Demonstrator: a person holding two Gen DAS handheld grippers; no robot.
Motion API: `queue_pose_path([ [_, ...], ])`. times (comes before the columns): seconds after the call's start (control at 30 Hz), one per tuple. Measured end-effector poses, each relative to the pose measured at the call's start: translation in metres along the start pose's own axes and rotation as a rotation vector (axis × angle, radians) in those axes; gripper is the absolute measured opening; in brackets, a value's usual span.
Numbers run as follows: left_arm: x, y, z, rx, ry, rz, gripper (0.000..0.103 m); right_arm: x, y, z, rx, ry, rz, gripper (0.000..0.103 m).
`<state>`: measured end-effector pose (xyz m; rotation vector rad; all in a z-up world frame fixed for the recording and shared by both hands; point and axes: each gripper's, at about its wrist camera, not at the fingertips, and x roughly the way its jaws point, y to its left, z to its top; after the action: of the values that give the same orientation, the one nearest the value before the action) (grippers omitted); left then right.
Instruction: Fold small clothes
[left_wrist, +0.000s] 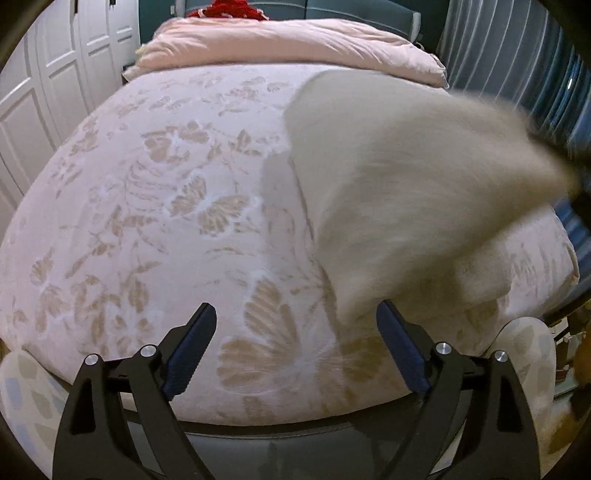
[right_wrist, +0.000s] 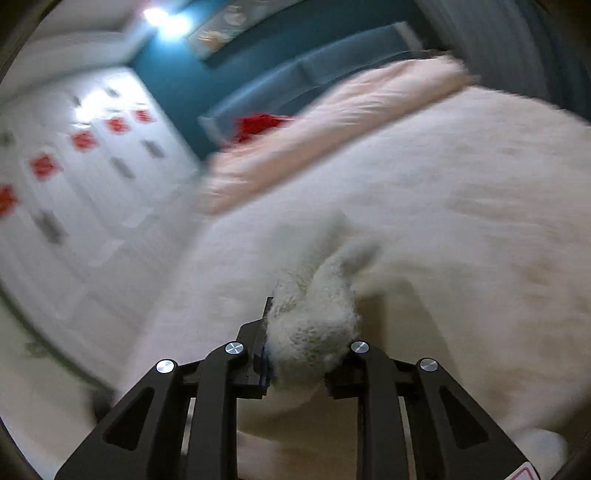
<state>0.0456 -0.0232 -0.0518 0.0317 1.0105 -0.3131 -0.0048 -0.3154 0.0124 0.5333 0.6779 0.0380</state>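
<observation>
A cream fuzzy garment (left_wrist: 399, 177) hangs in the air over the right half of the bed, blurred by motion, drawn up toward the right edge of the left wrist view. My right gripper (right_wrist: 308, 332) is shut on a bunched fluffy corner of that garment (right_wrist: 314, 317); the cloth hides its right finger. My left gripper (left_wrist: 295, 343) is open and empty, low over the near edge of the bed, with the garment's lower tip just above its right finger (left_wrist: 400, 350).
The bed has a pink floral cover (left_wrist: 166, 206) and a folded pink duvet (left_wrist: 288, 44) at its head, with a red item (left_wrist: 225, 9) behind. White wardrobe doors (left_wrist: 48, 92) stand left. A curtain (left_wrist: 517, 70) hangs right.
</observation>
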Motion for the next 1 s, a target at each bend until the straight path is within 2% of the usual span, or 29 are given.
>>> queue_pose_path([
  [0.03,0.007,-0.003,-0.002,-0.003,0.023,-0.004,0.086,0.008,-0.020,-0.011,0.011,0.053,-0.077,0.021],
  [0.07,0.012,-0.006,-0.004,-0.008,0.040,-0.012,0.086,0.025,-0.051,-0.030,0.048,0.161,-0.170,0.022],
  [0.13,0.020,-0.012,-0.007,-0.016,0.069,-0.031,0.086,0.044,-0.081,-0.051,0.109,0.280,-0.199,0.025],
  [0.17,0.022,-0.016,-0.008,-0.012,0.078,-0.040,0.086,0.045,-0.089,-0.055,0.169,0.295,-0.153,0.029],
  [0.23,0.019,-0.025,-0.007,0.020,0.072,-0.040,0.086,0.036,-0.085,-0.045,0.174,0.260,-0.135,0.049],
  [0.27,0.016,-0.029,-0.006,0.036,0.063,-0.036,0.086,0.030,-0.078,-0.037,0.135,0.242,-0.185,0.061],
  [0.3,0.011,-0.032,-0.003,0.051,0.046,-0.038,0.086,0.024,-0.071,-0.030,0.094,0.214,-0.237,0.061],
  [0.37,0.004,-0.034,0.003,0.053,0.023,-0.050,0.087,0.009,-0.061,-0.017,0.040,0.142,-0.273,0.065],
  [0.43,0.002,-0.035,0.010,0.036,0.009,-0.066,0.089,0.006,-0.056,-0.004,0.023,0.107,-0.256,0.071],
  [0.47,0.004,-0.037,0.014,0.025,0.006,-0.077,0.090,0.014,-0.054,0.004,0.016,0.113,-0.208,0.072],
  [0.57,0.015,-0.049,0.019,0.026,0.029,-0.109,0.090,0.064,-0.058,0.017,0.004,0.224,-0.121,0.072],
  [0.6,0.020,-0.055,0.021,0.040,0.038,-0.112,0.090,0.082,-0.061,0.016,0.007,0.267,-0.109,0.068],
  [0.63,0.023,-0.060,0.021,0.051,0.045,-0.104,0.090,0.097,-0.067,0.013,0.015,0.313,-0.098,0.059],
  [0.67,0.024,-0.063,0.021,0.061,0.052,-0.098,0.090,0.110,-0.070,0.008,0.023,0.351,-0.095,0.021],
  [0.7,0.025,-0.066,0.021,0.068,0.059,-0.095,0.090,0.110,-0.070,0.009,0.027,0.350,-0.098,0.014],
  [0.73,0.022,-0.068,0.021,0.078,0.059,-0.094,0.090,0.100,-0.068,0.010,0.043,0.322,-0.068,0.013],
  [0.77,0.019,-0.070,0.021,0.091,0.048,-0.087,0.090,0.076,-0.068,0.020,0.067,0.231,-0.017,0.013],
  [0.83,0.018,-0.073,0.019,0.116,0.040,-0.056,0.090,0.046,-0.071,0.026,0.077,0.144,-0.012,0.013],
  [0.87,0.019,-0.075,0.018,0.128,0.043,-0.045,0.090,0.045,-0.076,0.024,0.081,0.137,-0.030,0.013],
  [0.9,0.022,-0.075,0.017,0.127,0.050,-0.039,0.090,0.054,-0.082,0.020,0.069,0.167,-0.072,0.017],
  [0.97,0.028,-0.076,0.017,0.115,0.079,-0.033,0.090,0.095,-0.098,-0.004,0.005,0.345,-0.169,0.020],
  [1.0,0.032,-0.078,0.016,0.110,0.104,-0.023,0.090,0.091,-0.098,-0.004,0.013,0.323,-0.162,0.022],
])
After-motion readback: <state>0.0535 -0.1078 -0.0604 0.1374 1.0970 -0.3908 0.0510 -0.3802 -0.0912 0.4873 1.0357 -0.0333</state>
